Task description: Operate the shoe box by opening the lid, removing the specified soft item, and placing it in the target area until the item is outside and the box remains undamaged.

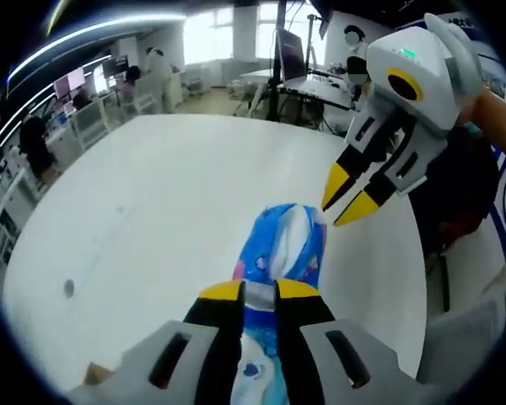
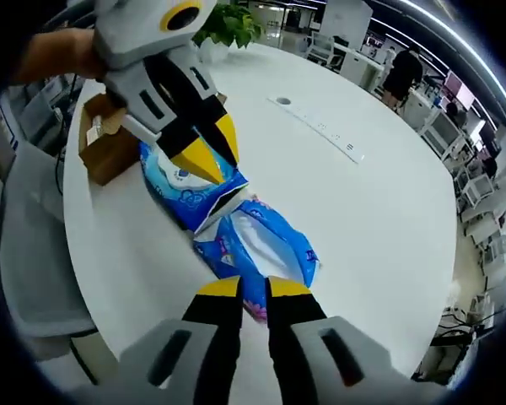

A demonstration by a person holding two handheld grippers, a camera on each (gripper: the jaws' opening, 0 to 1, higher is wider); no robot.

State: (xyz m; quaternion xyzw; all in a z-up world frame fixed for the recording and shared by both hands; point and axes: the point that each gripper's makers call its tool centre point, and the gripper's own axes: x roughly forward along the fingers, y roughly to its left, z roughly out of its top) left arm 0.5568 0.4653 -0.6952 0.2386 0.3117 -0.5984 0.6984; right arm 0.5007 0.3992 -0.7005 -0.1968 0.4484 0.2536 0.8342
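The blue soft item (image 1: 282, 253) is pinched by the left gripper (image 1: 260, 291) near the white table's (image 1: 152, 236) edge; the right gripper (image 2: 253, 288), nearly closed, is poised just over its far end. Beyond the left gripper a shoe box (image 2: 110, 139) is seen; open tabletop lies ahead.

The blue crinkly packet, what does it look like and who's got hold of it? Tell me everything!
The blue packet is a soft, shiny plastic pouch, blue with white patches, cartoon prints and a bit of pink. It lies stretched and creased on the white table, outside the brown cardboard box beside it. The left gripper pinches one end with its jaws closed on it. The right gripper has its jaws over the opposite end; whether it grips is unclear.
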